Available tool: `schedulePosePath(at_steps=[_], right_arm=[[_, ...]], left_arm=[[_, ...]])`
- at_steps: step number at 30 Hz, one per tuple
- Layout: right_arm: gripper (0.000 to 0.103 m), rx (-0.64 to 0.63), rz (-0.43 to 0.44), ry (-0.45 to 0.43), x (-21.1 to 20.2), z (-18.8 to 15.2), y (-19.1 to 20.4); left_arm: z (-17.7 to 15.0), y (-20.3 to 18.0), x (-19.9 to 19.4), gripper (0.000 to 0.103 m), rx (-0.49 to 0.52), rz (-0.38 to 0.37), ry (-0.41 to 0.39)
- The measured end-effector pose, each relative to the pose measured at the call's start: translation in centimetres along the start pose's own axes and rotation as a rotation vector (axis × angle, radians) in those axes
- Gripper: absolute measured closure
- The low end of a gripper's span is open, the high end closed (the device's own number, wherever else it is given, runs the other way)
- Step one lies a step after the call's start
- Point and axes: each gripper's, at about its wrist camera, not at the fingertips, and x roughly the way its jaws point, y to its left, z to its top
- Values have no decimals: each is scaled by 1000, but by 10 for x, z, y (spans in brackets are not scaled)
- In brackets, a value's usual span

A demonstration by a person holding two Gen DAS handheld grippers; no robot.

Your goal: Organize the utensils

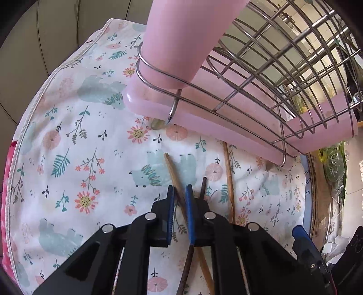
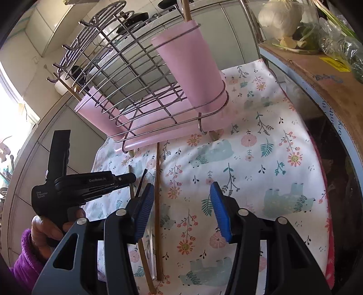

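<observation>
Left tool (image 1: 180,192): black arms, blue ribbed pads, jaws drawn close around a light brown wooden chopstick (image 1: 173,173) lying on the floral-print cloth (image 1: 79,140). Pads sit at either side of the stick; whether they press it or only bracket it, cannot tell. A dark brown chopstick (image 1: 203,186) crosses beneath the left tool's right finger, its tip poking out just beside the pad. A third, thin light wooden chopstick (image 1: 229,172) lies to the right, apart from the tool, running toward the rack.

Right tool (image 2: 179,208): jaws spread wide, nothing between them but cloth. Its left pad (image 2: 145,213) stands just beside the long brown wooden chopstick (image 2: 157,204), which lies lengthwise on the cloth, far end reaching under the rack.

In the right wrist view, the left tool (image 2: 95,181) shows side-on, held by a hand (image 2: 45,229) in a purple fleece sleeve (image 2: 25,261).

Metal wire dish rack (image 2: 127,74) with pink plastic drip tray (image 2: 158,133) stands at the far side of the cloth. Pink plastic utensil cup (image 2: 192,68) hangs in a wire ring at the rack's near corner; one wooden stick (image 2: 186,10) stands upright in it.

Cardboard box (image 2: 326,79) at right edge, bagged greens (image 2: 317,34) on top.
</observation>
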Motion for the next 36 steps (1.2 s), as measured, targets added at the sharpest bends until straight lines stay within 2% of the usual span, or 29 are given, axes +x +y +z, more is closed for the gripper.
schedulePosePath(at_steps=[6,10,12,15,22,25,26,30,32,36], right_arm=[[51,-42,-6,21,14,5,15],[53,-102,-9,38,31,12,35],[64,-146,-23,62,44,16,48],[80,-204,-67,105,68,22,64],[83,-272,-178,159,118,36,83],[92,-299,-232,171,131,37,89],[98,-307,-246,170,132,37,90],[99,-287,-239,186,122,34,85],[103,-276,-242,187,111,31,78],[103,-226,-247,180,87,26,57]], left_arm=[[4,18,-35,98,38,-48,-50],[2,29,-56,98,79,-21,-116],[-1,36,-62,98,86,-7,-142],[-4,50,-64,98,67,-24,-142],[-5,83,-63,98,10,-55,-133],[-6,86,-58,98,1,-59,-130],[-6,88,-58,98,1,-62,-130],[-6,89,-57,98,10,-64,-129],[-7,88,-55,98,15,-69,-125],[-10,82,-51,98,37,-64,-113]])
